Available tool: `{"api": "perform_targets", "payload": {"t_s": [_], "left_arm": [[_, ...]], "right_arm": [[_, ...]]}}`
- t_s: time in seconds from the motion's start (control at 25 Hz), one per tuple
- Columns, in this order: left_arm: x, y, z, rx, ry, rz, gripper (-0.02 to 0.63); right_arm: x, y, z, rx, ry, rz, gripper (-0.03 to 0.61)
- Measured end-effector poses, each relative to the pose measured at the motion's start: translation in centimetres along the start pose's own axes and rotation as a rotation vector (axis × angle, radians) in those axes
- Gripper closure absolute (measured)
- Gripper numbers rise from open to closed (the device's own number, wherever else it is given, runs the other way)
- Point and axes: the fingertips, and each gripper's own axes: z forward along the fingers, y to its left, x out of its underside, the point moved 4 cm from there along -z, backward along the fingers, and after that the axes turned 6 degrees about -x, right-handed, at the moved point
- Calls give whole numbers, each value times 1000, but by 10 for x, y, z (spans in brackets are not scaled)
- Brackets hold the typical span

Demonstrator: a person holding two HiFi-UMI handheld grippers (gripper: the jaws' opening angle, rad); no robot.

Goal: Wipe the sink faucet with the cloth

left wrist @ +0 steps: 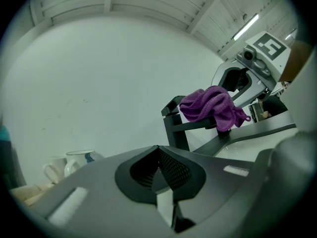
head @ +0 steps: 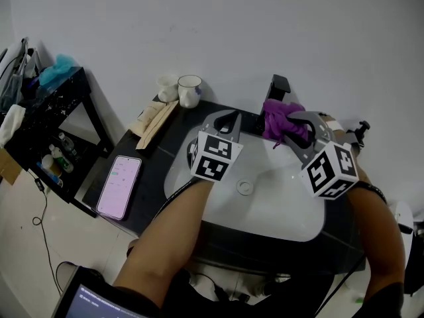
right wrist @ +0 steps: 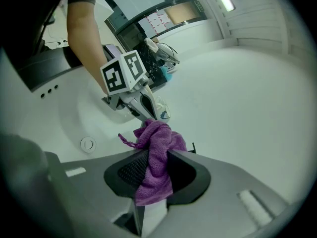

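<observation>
While pinching the purple cloth (head: 282, 118) in the right tool (right wrist: 151, 166), drapes it over the black faucet (left wrist: 176, 121); holds the left tool (left wrist: 158, 170) pressed together, empty, beside that faucet.

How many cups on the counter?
2. Both sit at the back left of the counter: a plain cup and, just right of it, a cup with a blue mark. The cluttered shelf may hide more.

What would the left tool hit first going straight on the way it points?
Likely the wall: the left tool aims left of the faucet, right of the mug, though depth is unclear.
</observation>
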Motion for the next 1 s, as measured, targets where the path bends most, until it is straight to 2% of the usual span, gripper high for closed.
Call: {"api": "perform_targets", "payload": {"t_s": [0.12, 0.32, 0.52, 0.6, 0.76, 1.0], "left_arm": [[-1, 1, 0, -6, -1, 3, 598], [-2, 0, -1, -3, 1, 6, 598], [-3, 1, 0, -5, -5, -8, 598], [-3, 1, 0, -2, -5, -3, 598], [-2, -1, 1, 3, -6, -7, 597], [-5, -3, 2, 9, -16, -11, 598]], "right_arm": [[-9, 15, -4, -8, -22, -17, 465], [-25, 43, -6, -50, -93, 81, 463], [-8, 78, 5, -100, -36, 10, 463], [4, 82, 13, -103, -13, 21, 463], [24, 74, 30, -60, 28, 82, 462], [47, 37, 58, 35, 51, 186, 459]]}}
